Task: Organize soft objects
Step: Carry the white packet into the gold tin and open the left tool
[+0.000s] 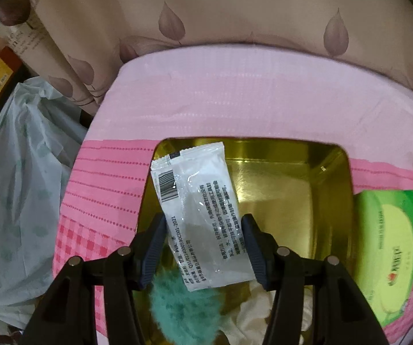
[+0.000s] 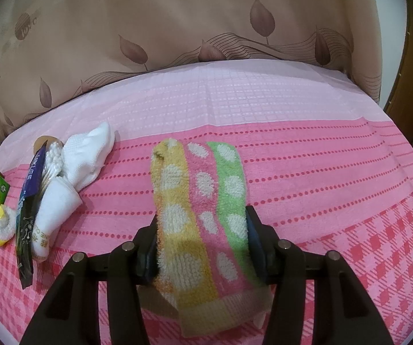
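The towel (image 2: pixel 200 215) carries yellow, pink and green stripes with off-white dots. The cloth (image 2: pixel 307 178) covering the tabletop is pale pink at the far edge, then deep pink with red dotted lines, then pink-red check at the near edge. The box (image 1: pixel 332 189) interior is gold; the sachet (image 1: pixel 200 215) is white with black print; the curtain (image 2: pixel 206 23) is beige with brown leaves.

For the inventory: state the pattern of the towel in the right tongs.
Towel: yellow, pink, green stripes with white dots; right wrist view.
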Motion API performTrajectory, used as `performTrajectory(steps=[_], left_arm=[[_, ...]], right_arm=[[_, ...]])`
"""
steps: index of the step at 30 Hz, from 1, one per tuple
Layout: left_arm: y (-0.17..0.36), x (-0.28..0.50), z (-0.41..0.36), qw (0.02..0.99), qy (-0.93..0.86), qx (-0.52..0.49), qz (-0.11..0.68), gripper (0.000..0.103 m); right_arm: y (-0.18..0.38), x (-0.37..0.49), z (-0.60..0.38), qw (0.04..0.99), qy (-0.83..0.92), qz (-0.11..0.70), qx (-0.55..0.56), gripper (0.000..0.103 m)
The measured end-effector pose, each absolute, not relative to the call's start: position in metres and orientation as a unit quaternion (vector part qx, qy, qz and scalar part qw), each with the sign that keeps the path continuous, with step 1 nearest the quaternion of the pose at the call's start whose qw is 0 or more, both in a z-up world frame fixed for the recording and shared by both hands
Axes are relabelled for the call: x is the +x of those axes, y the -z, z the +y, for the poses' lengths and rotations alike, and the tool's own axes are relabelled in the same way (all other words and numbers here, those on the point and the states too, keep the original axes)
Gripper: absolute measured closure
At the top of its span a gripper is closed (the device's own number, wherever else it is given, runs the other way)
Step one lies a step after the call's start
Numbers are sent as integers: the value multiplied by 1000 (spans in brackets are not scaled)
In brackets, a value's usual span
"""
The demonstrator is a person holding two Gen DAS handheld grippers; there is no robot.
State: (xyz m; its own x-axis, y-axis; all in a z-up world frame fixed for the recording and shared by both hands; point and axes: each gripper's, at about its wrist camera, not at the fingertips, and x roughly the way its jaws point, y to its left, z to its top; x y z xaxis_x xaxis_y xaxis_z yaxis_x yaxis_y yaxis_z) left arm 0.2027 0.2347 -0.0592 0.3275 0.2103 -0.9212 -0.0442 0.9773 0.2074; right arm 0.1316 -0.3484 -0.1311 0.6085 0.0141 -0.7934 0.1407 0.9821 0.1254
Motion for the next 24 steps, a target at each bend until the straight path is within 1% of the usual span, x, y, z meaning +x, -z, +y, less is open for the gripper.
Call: performTrajectory(steps=[10, 15, 24], left_arm=[[78, 214, 242, 801, -84, 72, 588, 48], [81, 214, 245, 801, -84, 59, 590, 48], [53, 189, 236, 823, -86, 49, 559, 48]], right_arm=[[133, 134, -343, 892, 41, 446, 69, 51], [135, 136, -339, 891, 40, 449, 60, 46], [135, 136, -337, 891, 41, 450, 55, 45]])
